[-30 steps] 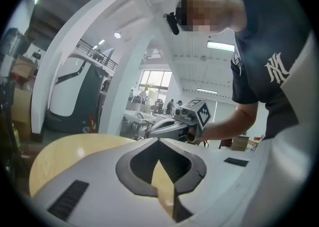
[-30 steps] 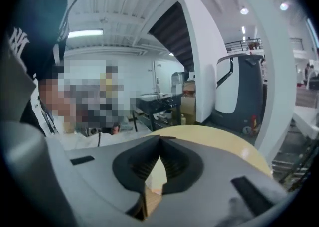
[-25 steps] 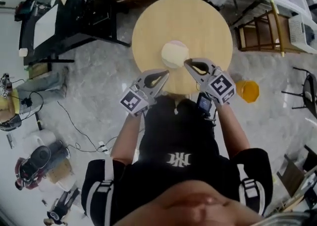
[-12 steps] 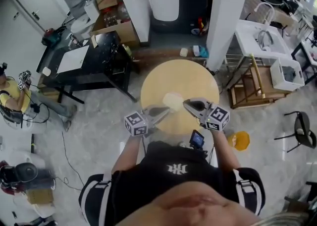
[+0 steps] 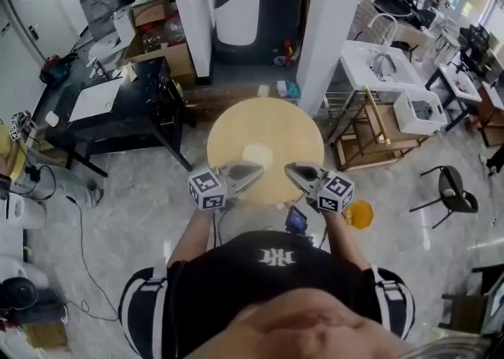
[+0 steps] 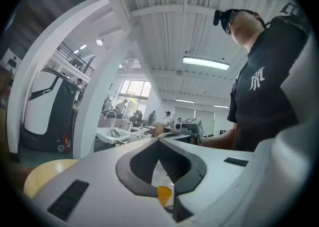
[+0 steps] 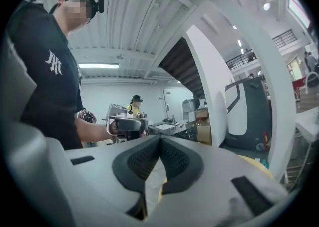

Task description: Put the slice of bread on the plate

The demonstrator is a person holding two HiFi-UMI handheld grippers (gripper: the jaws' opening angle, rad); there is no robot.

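A pale plate (image 5: 257, 154) lies in the middle of the round wooden table (image 5: 295, 125). It is too small in the head view to tell the slice of bread on it. My left gripper (image 5: 260, 169) and right gripper (image 5: 287, 168) hang high above the table's near edge, tips pointing at each other with a small gap between them. Both are shut and hold nothing. In the left gripper view the jaws (image 6: 158, 140) meet at their tips. The right gripper view shows its jaws (image 7: 160, 137) closed the same way, with my left gripper (image 7: 122, 124) facing them.
An orange stool or bucket (image 5: 358, 214) stands on the floor right of the table. A black bench (image 5: 110, 113) is to the left, white pillars (image 5: 327, 27) behind the table, and a wooden rack (image 5: 370, 141) and a chair (image 5: 449, 192) to the right.
Both grippers have risen from just above the plate to well above the table. The head camera has risen too, so the table looks smaller and more of the room shows.
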